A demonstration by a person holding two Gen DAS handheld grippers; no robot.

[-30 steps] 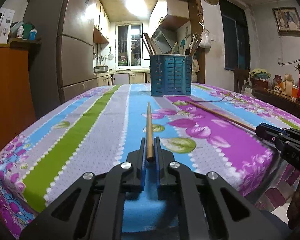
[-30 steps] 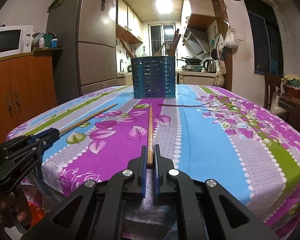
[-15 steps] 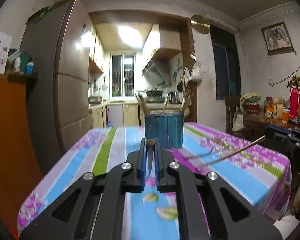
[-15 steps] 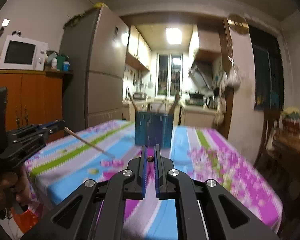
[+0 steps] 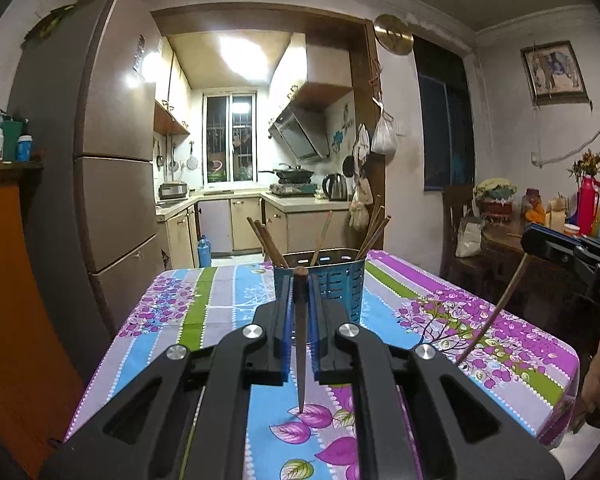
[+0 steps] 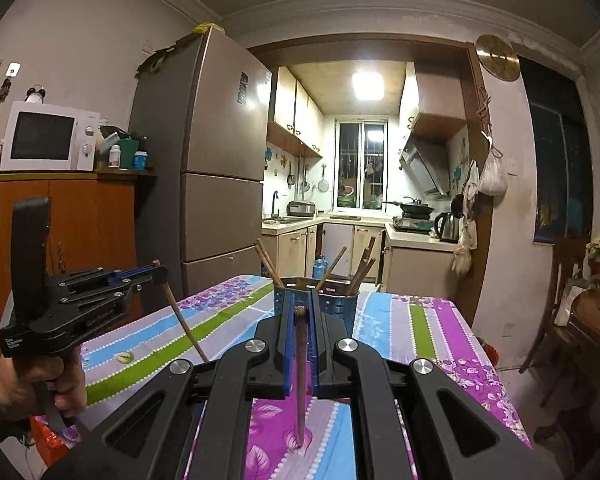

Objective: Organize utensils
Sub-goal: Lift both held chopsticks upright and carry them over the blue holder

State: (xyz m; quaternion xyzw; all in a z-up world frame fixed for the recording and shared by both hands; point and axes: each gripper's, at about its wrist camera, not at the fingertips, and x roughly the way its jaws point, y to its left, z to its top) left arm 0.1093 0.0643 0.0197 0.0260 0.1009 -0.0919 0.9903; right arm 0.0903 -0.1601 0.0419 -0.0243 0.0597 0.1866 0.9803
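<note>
One chopstick (image 5: 300,320) is clamped in the left tool (image 5: 300,312) and another chopstick (image 6: 300,360) in the right tool (image 6: 300,332), both held above the tabletop (image 5: 220,300) and not yet dropped into the blue holder (image 5: 340,280), where several are already stood.

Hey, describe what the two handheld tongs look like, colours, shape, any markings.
Both are matte black plastic. The left tongs and right tongs each have two straight fingers with blue ribbed inner pads, driven by slotted linkage arms with round silver pivot bolts. In the right wrist view, the left unit shows a pistol-style handle, a tall black block on top and small white lettering on its side.
</note>
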